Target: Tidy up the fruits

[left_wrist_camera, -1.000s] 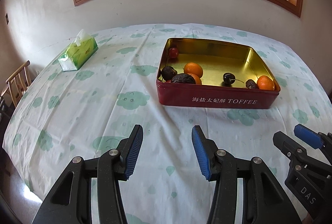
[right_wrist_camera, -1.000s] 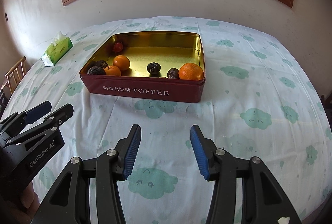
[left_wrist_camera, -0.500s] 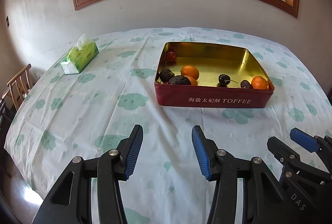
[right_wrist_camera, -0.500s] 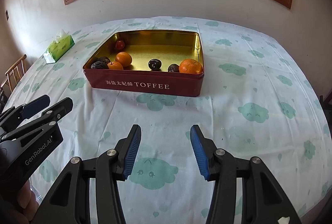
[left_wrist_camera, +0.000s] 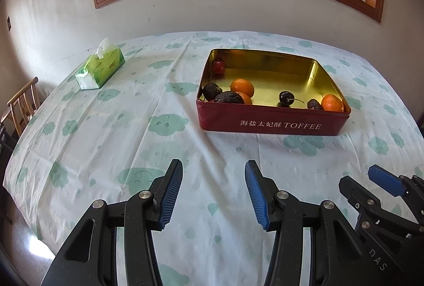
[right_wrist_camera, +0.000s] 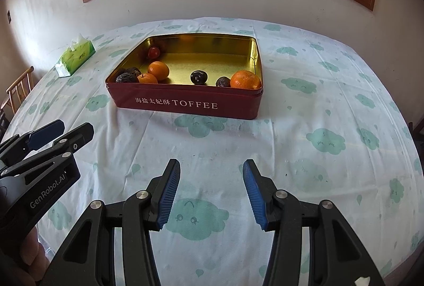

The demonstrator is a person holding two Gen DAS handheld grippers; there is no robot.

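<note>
Both views show a red toffee tin (left_wrist_camera: 273, 121) resting on a counter (left_wrist_camera: 132, 132) draped in a white cloth printed with green clouds; a green tissue box (left_wrist_camera: 100, 67) lies well apart, toward the far left edge. Compared with the views of a second ago, the tin sits slightly farther from both cameras and more of the window shows above it, while the fruit inside keeps the same arrangement and the jaw gaps are unchanged. This suggests the two tools have drawn back a little from the tin with nothing left outside it, so the sorting is judged to be at or near its end. The left gripper (left_wrist_camera: 213, 196) hovers over bare cloth with its jaws parted and nothing between them; the right gripper (right_wrist_camera: 211, 194) does likewise, jaws apart and empty. Inside the tin, a small red fruit (left_wrist_camera: 218, 66) sits in the far left corner; two dark wrinkled fruits (left_wrist_camera: 228, 97) and two oranges (left_wrist_camera: 242, 87) cluster at the near left; a dark cherry (left_wrist_camera: 286, 98) lies near the middle of the front wall, its stem pointing to the right in the left view; a third orange (left_wrist_camera: 332, 103) with a small dark fruit (left_wrist_camera: 314, 104) just beside it occupies the near right corner. The tin's long axis runs roughly left to right, its lettered side facing the grippers.
</note>
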